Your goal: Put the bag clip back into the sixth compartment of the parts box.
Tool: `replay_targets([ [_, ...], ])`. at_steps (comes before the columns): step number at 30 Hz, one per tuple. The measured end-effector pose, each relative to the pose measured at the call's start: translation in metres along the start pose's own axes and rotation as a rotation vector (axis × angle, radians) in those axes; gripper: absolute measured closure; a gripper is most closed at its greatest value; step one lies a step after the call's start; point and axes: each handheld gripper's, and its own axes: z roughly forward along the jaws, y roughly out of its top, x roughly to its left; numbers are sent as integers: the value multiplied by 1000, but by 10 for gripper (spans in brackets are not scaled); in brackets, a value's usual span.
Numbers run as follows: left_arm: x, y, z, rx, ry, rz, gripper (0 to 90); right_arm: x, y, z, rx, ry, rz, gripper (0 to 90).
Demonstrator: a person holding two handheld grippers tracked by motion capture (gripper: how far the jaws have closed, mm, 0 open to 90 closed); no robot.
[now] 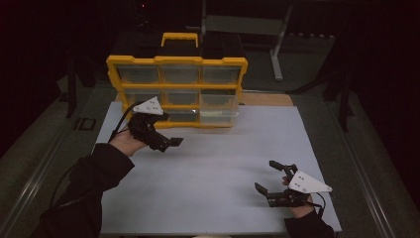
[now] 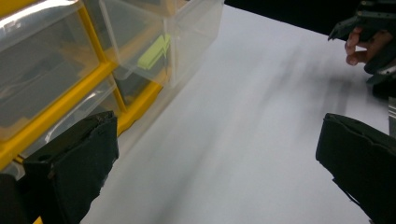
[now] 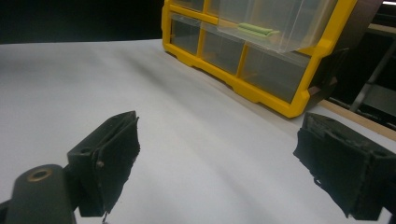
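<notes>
A yellow organizer (image 1: 177,61) with clear drawers stands at the back of the white mat (image 1: 213,173). Its bottom right drawer (image 1: 218,117) is pulled partly out. In the gripper views this drawer (image 2: 187,32) (image 3: 275,21) holds a flat light green item (image 2: 154,51) (image 3: 254,29). My left gripper (image 1: 171,131) hovers in front of the organizer's lower left corner, open and empty (image 2: 217,154). Near the mat's front right my right gripper (image 1: 265,176) is open too, with nothing between its jaws (image 3: 219,158), and points toward the organizer (image 3: 280,100).
The organizer has a yellow carry handle (image 1: 180,37) on top. A wooden strip (image 1: 265,99) lies behind the mat at the right. A grey metal stand (image 1: 277,54) is on the floor behind. The right hand with its gripper (image 2: 369,28) appears far off in the left gripper view.
</notes>
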Motion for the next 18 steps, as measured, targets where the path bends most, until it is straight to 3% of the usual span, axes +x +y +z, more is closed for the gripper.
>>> replay_targets([
  [9, -7, -30, -10, -37, -2, -27, 2, 1, 0, 1, 1, 2, -2, 129],
  [15, -8, -46, -18, -63, 22, -48, 2, 1, 0, 1, 3, 5, -2, 128],
  [18, -10, -53, -20, -54, 29, -40, 2, 1, 0, 1, 3, 5, -3, 129],
])
